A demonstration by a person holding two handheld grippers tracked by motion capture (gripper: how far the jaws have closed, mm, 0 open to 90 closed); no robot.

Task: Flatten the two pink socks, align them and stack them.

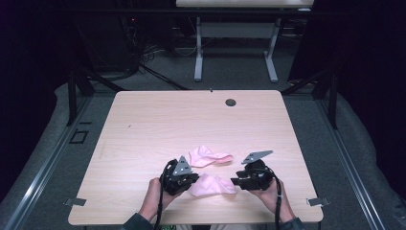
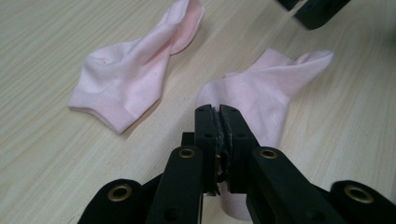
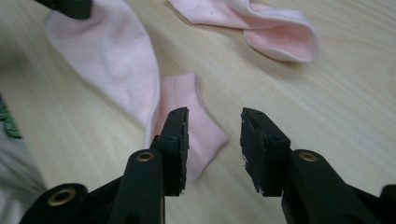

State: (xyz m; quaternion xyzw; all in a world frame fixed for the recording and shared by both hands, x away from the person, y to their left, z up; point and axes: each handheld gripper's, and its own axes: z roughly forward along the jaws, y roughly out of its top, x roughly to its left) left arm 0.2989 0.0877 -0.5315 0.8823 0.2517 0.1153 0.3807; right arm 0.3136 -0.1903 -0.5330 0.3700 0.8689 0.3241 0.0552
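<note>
Here, left gripper [image 2: 218, 112] pinches near sock [image 2: 271, 84]; right gripper [image 3: 215, 122] gapes.

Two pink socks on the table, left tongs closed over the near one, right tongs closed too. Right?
Not quite: the right tongs are open, with a clear gap between the jaws in the right gripper view. The rest holds: two pink socks on the table, the left tongs closed over the near sock, the far sock lying apart.

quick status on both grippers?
Left gripper: closed over the near sock; a grip on it cannot be told.
Right gripper: open, empty.
</note>
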